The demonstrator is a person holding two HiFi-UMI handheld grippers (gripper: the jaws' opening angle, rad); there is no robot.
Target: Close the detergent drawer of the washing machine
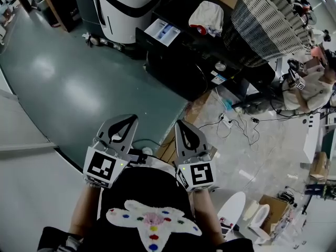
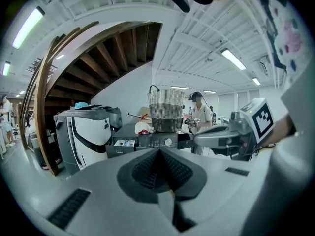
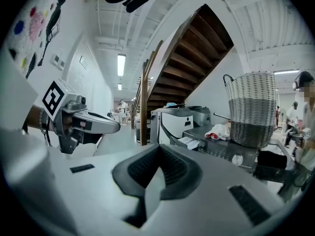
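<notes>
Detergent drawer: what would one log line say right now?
drawer: open | left gripper: shut, empty | right gripper: shut, empty | contact: none

Both closed, left hand-held gripper [image 1: 124, 121] beside right hand-held gripper [image 1: 184, 126]

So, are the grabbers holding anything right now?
No, nothing. The left gripper and the right gripper are both shut with nothing between their jaws, up in the air and well away from the open drawer.
</notes>
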